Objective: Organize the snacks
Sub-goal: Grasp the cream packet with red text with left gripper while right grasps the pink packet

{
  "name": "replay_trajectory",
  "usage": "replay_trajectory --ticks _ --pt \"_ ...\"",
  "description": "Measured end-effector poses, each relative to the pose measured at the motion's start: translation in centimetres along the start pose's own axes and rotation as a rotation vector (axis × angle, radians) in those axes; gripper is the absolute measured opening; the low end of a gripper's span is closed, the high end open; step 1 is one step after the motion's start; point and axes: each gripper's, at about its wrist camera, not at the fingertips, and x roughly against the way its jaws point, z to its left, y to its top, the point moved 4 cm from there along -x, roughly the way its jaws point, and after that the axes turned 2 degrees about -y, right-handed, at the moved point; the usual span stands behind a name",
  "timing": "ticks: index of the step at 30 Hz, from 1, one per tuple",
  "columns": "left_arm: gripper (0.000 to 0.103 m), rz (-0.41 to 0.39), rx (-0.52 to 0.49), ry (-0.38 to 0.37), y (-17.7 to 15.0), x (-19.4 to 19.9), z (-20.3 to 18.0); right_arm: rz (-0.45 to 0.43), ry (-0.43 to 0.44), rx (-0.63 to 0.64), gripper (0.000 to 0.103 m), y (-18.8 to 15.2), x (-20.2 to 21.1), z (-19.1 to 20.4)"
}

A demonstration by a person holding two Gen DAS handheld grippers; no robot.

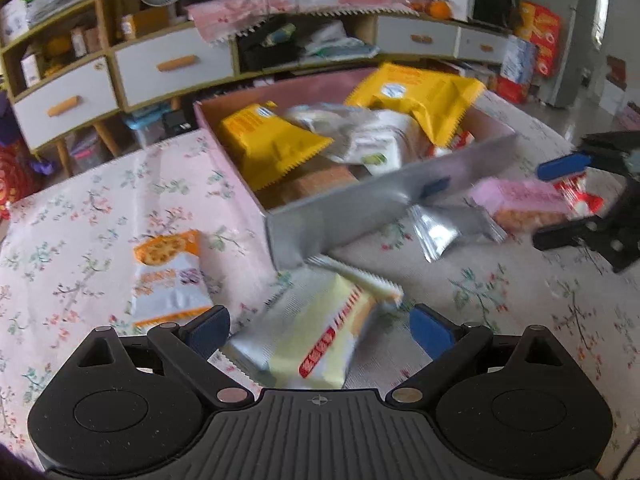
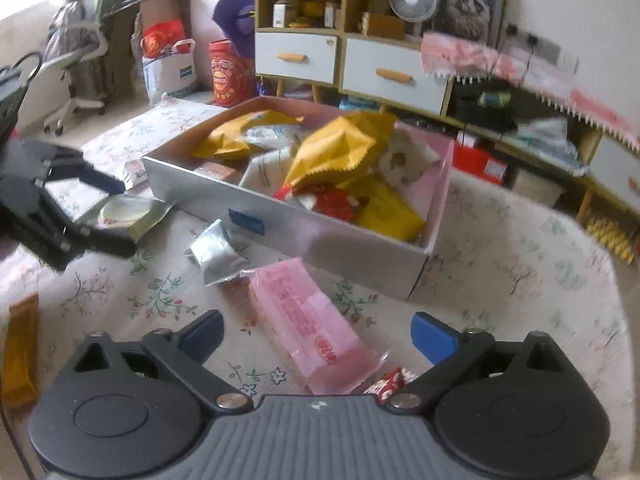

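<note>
An open cardboard box (image 1: 360, 208) (image 2: 304, 236) holds several yellow, white and red snack packs. My left gripper (image 1: 320, 330) is open around a pale yellow and silver snack pack (image 1: 320, 336) lying on the floral tablecloth. My right gripper (image 2: 316, 334) is open around a pink snack pack (image 2: 308, 320) lying on the cloth; a red wrapper (image 2: 386, 386) lies under its right finger. The right gripper also shows in the left wrist view (image 1: 560, 204), the left gripper in the right wrist view (image 2: 108, 216). A silver pack (image 1: 452, 224) (image 2: 218, 254) lies beside the box front.
An orange and white cracker pack (image 1: 168, 276) lies left of the box. An orange pack (image 2: 20, 356) lies at the table's left edge. A white drawer cabinet (image 1: 168, 64) (image 2: 348, 64) with shelves stands behind the table. An office chair (image 2: 76, 48) stands far left.
</note>
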Motion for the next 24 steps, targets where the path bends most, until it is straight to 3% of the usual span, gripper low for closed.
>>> replay_trajectory --ticks 11,15,24 --pt "0.097 0.057 0.026 -0.154 -0.5 1.1 -1.2 0.082 0.09 -0.036 0.077 -0.7 0.1 1.6" --pt "0.096 0.043 0.045 -0.109 -0.5 0.8 -1.4 0.087 0.13 -0.015 0.074 -0.7 0.8 3.1" --pt "0.093 -0.007 0.09 -0.012 -0.1 0.1 -2.4 0.058 0.017 -0.083 0.073 -0.3 -0.3 2.8"
